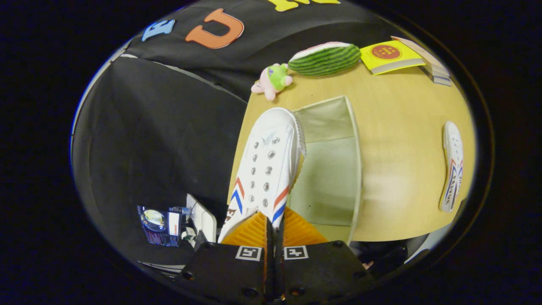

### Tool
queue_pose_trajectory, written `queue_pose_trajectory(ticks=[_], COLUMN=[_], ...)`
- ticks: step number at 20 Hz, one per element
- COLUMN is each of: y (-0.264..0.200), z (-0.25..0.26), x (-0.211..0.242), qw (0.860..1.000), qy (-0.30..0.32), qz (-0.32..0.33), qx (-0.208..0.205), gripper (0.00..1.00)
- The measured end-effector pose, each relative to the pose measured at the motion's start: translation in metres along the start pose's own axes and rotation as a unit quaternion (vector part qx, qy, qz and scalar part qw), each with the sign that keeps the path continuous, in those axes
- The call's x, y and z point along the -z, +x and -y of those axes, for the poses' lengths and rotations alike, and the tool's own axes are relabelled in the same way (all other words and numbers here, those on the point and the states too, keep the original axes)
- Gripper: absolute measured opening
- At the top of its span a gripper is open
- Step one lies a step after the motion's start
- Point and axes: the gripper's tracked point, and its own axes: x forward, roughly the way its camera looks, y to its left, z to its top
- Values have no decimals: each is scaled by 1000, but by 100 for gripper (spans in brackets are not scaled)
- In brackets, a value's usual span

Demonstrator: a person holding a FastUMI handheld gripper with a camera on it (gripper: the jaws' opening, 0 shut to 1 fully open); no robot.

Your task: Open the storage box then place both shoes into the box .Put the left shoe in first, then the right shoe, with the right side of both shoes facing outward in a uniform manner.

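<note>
**Shoe held over the open box**

At the bottom centre, the gripper [274, 224] has its orange fingers [250, 232] nearly closed, pinching the heel end of a white shoe [266, 165]. The shoe stretches up the middle of the frame, its toe over the near-left edge of the open box [353, 169] on the table [398, 127]. The second shoe [452, 165] lies on its side at the right, well apart from the box. At the upper centre sit a plush [273, 80], a watermelon toy [325, 58] and books [391, 57]

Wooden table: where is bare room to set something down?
Bare wood lies between the open beige storage box and the second white shoe. The far edge is crowded: watermelon plush, yellow book. The gripper holds the white canvas shoe.
</note>
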Motion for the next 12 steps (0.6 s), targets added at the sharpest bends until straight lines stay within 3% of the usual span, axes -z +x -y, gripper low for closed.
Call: queue_pose_trajectory(ticks=[6,10,12], y=[50,57,58], z=[9,8,1], x=[2,8,9], qw=[998,998,998], qy=[40,40,34], qz=[-29,-52,-53], qx=[27,27,18], gripper=[6,6,11])
